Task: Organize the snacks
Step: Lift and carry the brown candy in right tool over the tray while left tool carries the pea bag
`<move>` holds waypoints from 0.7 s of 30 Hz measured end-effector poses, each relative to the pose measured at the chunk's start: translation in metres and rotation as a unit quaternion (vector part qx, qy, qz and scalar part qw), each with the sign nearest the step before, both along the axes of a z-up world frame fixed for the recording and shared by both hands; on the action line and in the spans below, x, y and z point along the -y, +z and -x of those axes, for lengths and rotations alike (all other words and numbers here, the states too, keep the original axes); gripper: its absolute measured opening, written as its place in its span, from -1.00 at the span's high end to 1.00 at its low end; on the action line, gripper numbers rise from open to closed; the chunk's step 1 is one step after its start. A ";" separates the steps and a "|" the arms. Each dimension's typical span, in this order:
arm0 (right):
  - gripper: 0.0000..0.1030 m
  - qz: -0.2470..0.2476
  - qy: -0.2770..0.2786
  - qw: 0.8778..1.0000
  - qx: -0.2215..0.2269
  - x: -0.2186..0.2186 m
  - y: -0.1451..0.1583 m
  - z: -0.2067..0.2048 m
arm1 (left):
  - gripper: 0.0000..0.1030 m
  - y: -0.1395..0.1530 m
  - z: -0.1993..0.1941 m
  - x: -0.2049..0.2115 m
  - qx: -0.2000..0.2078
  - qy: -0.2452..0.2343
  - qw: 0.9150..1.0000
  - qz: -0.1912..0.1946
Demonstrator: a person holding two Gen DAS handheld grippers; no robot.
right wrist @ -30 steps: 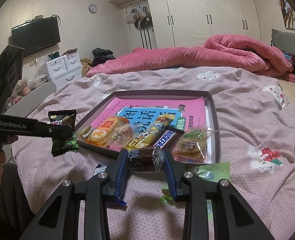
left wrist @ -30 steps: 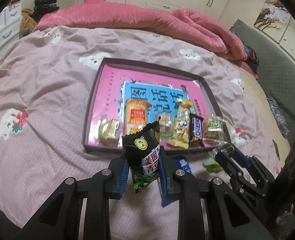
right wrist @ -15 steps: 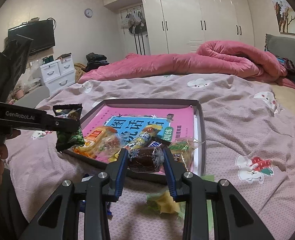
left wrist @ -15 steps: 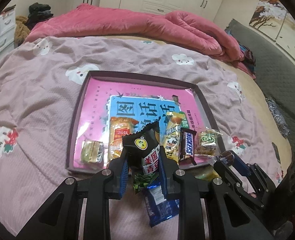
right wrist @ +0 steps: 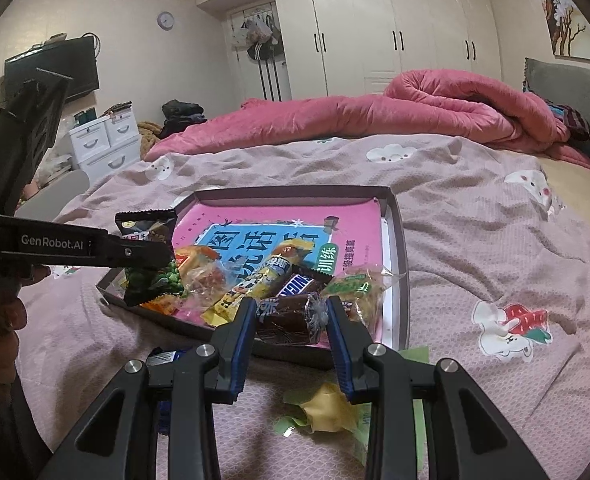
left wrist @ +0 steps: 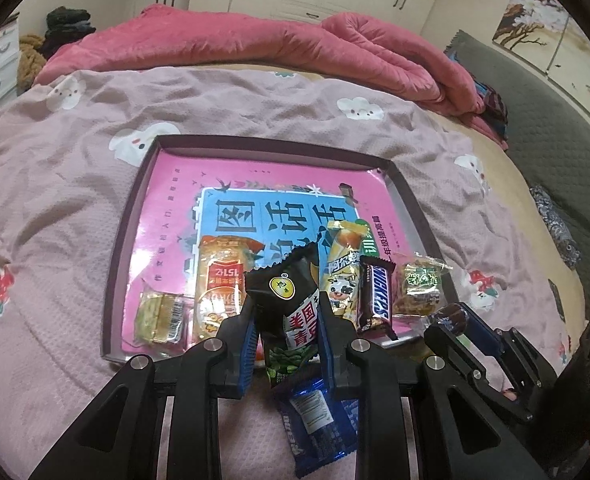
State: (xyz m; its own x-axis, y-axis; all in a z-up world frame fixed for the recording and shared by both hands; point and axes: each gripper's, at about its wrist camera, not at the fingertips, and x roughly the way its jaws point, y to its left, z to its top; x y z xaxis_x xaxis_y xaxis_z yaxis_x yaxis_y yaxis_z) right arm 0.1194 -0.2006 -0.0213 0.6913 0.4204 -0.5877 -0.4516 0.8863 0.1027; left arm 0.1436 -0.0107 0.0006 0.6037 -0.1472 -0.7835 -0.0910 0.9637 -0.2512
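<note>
Closer to the tray [left wrist: 127, 224] than a second ago, the left gripper [left wrist: 285, 326] now holds its black pea packet [left wrist: 289, 300] over the tray's near rim, where earlier it hung short of it above the bedspread [left wrist: 55, 184]. Its jaws are clamped on the packet's middle; the packet's lower end dips behind the fingers and hides part of the orange pack [left wrist: 223, 280] at 10 o'clock from it. A blue packet [left wrist: 319, 420] lies on the bedspread at 6 o'clock, half covered by the gripper's frame.

In the right wrist view, the right gripper [right wrist: 291, 320] is pressed onto a dark brown wrapped roll [right wrist: 291, 318], held just above the tray's near edge; its label is too crumpled to read. Beyond it at 12 o'clock lie a Snickers bar [right wrist: 299, 284] and a yellow bar [right wrist: 259, 280], their near ends cut off by the roll. At 5 o'clock, green and yellow wrappers [right wrist: 327, 408] lie partly behind the right finger.
</note>
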 end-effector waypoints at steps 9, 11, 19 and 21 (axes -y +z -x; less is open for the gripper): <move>0.31 0.000 -0.001 1.000 -0.012 -0.002 -0.006 -0.009 | 0.48 -0.007 -0.005 0.005 -0.003 -0.011 1.000 -0.002; 0.31 0.001 0.001 1.000 -0.013 -0.004 -0.007 -0.010 | 0.48 -0.009 -0.006 0.005 -0.004 -0.012 1.000 -0.003; 0.31 0.004 0.008 1.000 -0.016 -0.010 -0.011 -0.013 | 0.48 -0.015 -0.009 0.006 -0.009 -0.012 1.000 0.001; 0.31 0.004 0.008 1.000 -0.017 -0.010 -0.012 -0.014 | 0.47 -0.016 -0.009 0.005 -0.010 -0.011 1.000 0.003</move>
